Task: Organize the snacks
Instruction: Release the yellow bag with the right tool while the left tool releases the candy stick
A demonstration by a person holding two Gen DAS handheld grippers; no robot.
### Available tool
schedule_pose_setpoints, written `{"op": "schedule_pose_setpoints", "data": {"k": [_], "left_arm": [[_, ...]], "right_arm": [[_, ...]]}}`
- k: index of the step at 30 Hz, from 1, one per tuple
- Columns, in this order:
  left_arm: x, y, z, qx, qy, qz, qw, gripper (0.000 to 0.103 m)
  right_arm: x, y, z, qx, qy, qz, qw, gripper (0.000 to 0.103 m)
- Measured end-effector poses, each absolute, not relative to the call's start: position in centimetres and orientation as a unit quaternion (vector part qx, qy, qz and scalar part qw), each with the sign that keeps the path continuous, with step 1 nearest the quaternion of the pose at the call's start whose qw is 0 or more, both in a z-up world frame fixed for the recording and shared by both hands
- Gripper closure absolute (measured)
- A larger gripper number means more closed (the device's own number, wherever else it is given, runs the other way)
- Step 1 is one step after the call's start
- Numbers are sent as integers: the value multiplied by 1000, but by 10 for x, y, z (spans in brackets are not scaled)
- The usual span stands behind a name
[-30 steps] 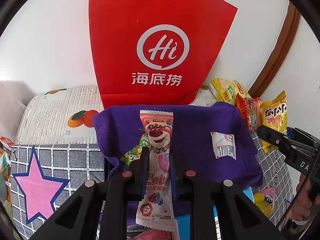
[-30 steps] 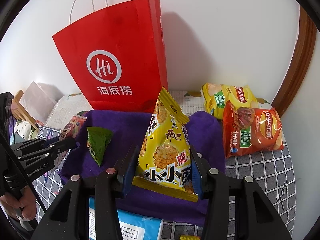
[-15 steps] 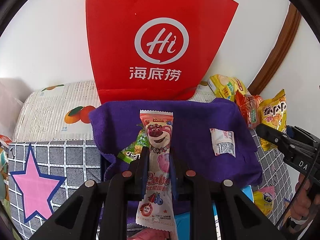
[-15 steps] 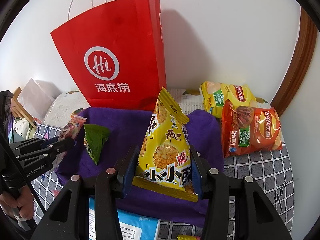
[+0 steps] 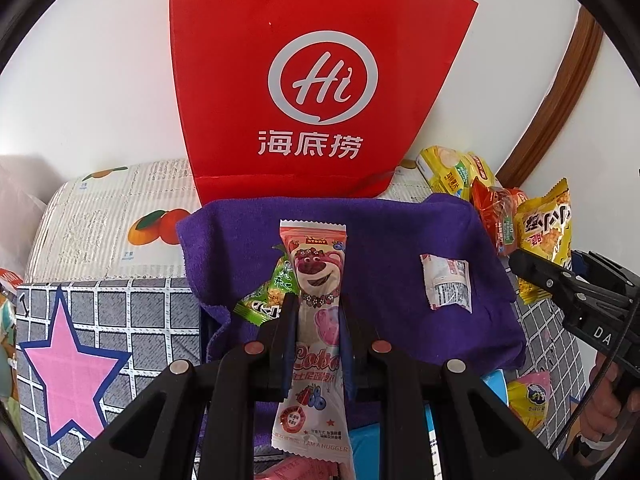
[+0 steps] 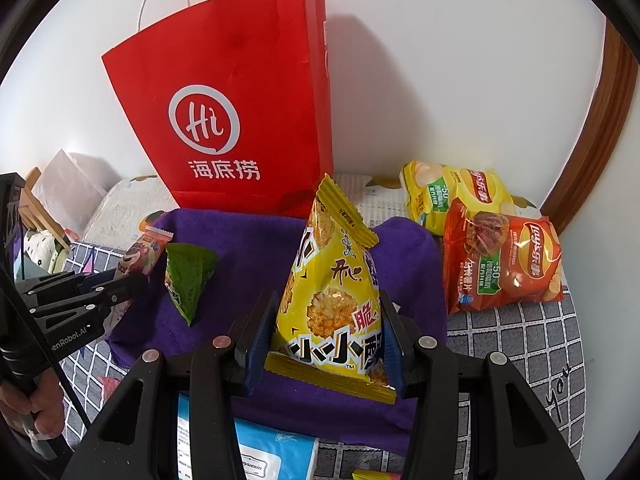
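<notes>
My left gripper (image 5: 316, 304) is shut on a long pink bear-print candy packet (image 5: 316, 264), held upright above the purple towel (image 5: 400, 240). In the right wrist view my right gripper (image 6: 328, 300) is shut on a yellow triangular snack bag (image 6: 332, 264), also over the towel (image 6: 256, 248). A red paper bag (image 5: 320, 80) stands upright behind the towel against the wall. On the towel lie a green packet (image 6: 188, 276) and a small white packet (image 5: 446, 284). The left gripper (image 6: 132, 284) with its pink packet (image 6: 144, 252) shows at the left of the right wrist view.
Yellow (image 6: 452, 192) and red (image 6: 504, 264) chip bags lie at the back right by the wooden frame. A blue tissue pack (image 6: 260, 452) sits under the towel's near edge. The checked cloth with a pink star (image 5: 72, 368) spreads to the left.
</notes>
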State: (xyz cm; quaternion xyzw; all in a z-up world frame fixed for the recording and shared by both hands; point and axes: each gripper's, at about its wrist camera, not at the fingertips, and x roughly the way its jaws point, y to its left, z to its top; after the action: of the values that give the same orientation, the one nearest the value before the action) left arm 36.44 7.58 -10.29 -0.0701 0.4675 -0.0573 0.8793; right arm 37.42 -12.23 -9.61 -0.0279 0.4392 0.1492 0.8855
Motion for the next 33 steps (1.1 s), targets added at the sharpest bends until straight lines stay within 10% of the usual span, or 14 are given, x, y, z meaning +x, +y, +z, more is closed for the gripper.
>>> {"op": "schedule_pose_setpoints", "data": {"k": [33], "left_arm": [[381,65,-152,-82,539,-76,835,85]], "right_arm": [[401,-98,-168,-64,543,169,820,55]]}}
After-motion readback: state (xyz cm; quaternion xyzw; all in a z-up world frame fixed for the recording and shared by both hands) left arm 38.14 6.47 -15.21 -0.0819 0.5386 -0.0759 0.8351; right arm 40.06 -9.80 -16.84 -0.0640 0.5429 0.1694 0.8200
